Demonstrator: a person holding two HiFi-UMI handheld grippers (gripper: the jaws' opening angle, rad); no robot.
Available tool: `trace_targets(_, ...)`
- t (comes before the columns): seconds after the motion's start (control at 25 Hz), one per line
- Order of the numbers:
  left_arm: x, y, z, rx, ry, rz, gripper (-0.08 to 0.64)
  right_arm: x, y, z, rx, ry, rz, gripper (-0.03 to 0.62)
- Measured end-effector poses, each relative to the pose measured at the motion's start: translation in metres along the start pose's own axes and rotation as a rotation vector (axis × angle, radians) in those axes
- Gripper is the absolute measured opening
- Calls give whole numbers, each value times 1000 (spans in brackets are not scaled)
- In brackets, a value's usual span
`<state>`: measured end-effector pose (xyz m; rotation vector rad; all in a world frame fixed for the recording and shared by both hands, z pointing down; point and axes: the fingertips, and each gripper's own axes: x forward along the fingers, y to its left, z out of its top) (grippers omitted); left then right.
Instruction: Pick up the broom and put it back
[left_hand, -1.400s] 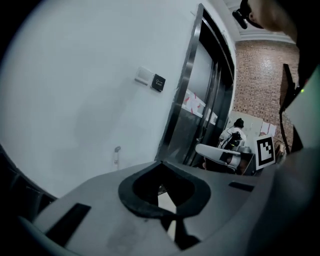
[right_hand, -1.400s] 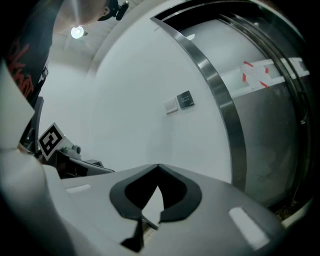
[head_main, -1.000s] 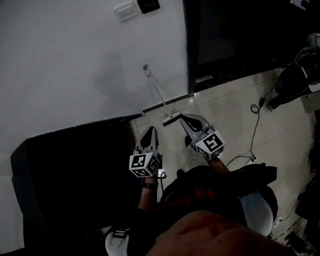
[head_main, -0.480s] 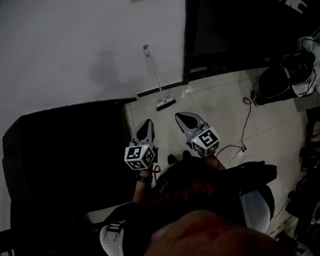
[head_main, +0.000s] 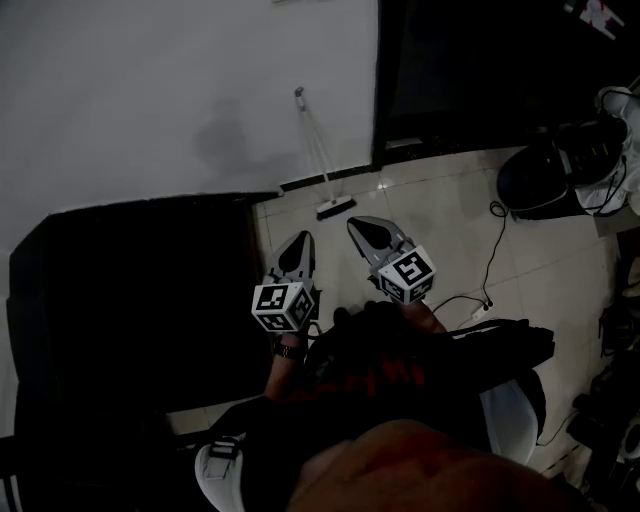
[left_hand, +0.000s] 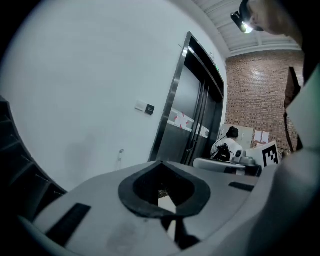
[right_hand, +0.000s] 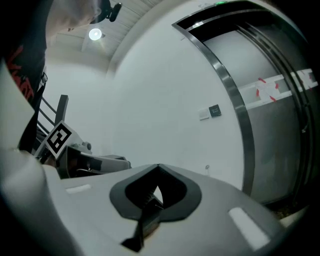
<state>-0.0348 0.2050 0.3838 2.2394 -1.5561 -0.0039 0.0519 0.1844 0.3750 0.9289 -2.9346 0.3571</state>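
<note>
Pale floor tiles (head_main: 440, 215) meet a white wall (head_main: 150, 100) ahead of us, with a dark metal lift door (head_main: 470, 60) set in that wall to the right and a big black shape (head_main: 130, 290) filling the floor to our left; we cannot tell what that shape is. Against the wall stands the broom (head_main: 318, 150), its thin handle tilted with the top resting on the white paint and its flat head down on the tiles just in front of the dark skirting, close to the lift's frame. We hold both tools out low in front of us, pointing towards it and well short of it. Our left gripper (head_main: 301, 242) has its jaws pressed together with nothing between them, and its own camera shows the two tips meeting in a point. Our right gripper (head_main: 362, 226), just beside it, is likewise pressed together and empty, its tip nearer the broom's head than the left one's. A black cable (head_main: 497, 240) trails across the tiles to the right. On the wall, a small switch plate (left_hand: 145, 107) sits beside the lift frame, and a brick wall (left_hand: 260, 95) stands further off beyond the lift.
</note>
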Motion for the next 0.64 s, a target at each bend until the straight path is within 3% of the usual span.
trace_targets(0.2,4,-16,12,44,22,4,5,-13,-11,17,10,-8,-9,0)
trace_targets(0.44,-10,-16,27,31,-41,5,5,-10,-1,16,11,-6,4,0)
trace_targets(0.64,-7,-25,55,71,-11,40,5,-15,0,42,21,5,32,0)
